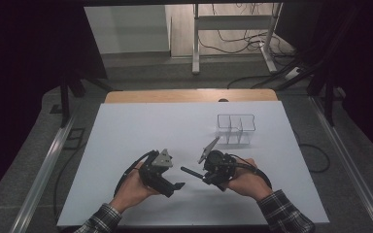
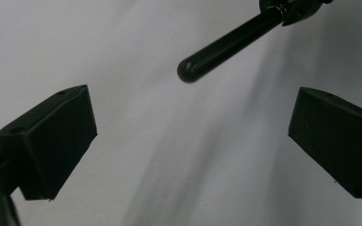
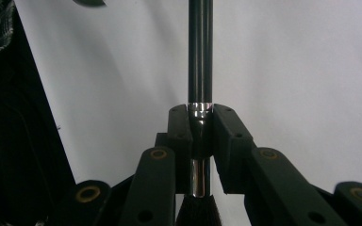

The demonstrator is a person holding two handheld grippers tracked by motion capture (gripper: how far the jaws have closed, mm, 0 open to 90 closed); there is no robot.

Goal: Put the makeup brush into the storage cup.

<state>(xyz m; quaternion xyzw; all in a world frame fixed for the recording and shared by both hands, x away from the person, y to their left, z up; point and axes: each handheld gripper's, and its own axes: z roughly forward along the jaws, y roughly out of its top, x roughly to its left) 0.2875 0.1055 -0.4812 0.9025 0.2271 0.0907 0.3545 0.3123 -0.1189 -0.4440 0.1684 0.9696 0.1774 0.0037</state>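
While the right gripper (image 1: 205, 177) is clenched on a slim black brush (image 3: 200, 70), gripping it at the silver ferrule with the bristles tucked back toward the hand, the step in hand looks like a carry or a hand-over above the near middle of the white table (image 1: 141, 126). The brush handle juts left toward the left gripper (image 1: 174, 187), whose fingers (image 2: 52, 141) stand released and wide apart with nothing between them. The two grippers are near each other but apart. A clear divided holder (image 1: 236, 127) stands well apart, far and to the right. My judgement: the next move calls either for the left gripper to line its fingers around the handle end and close, or for the right one to swing the brush to the holder and set it upright in a compartment. The right gripper view gives the grip detail, ferrule squarely between the pads; the left gripper view gives the rounded handle tip (image 2: 188, 70) hanging beyond its open fingers; the high view alone places the holder.
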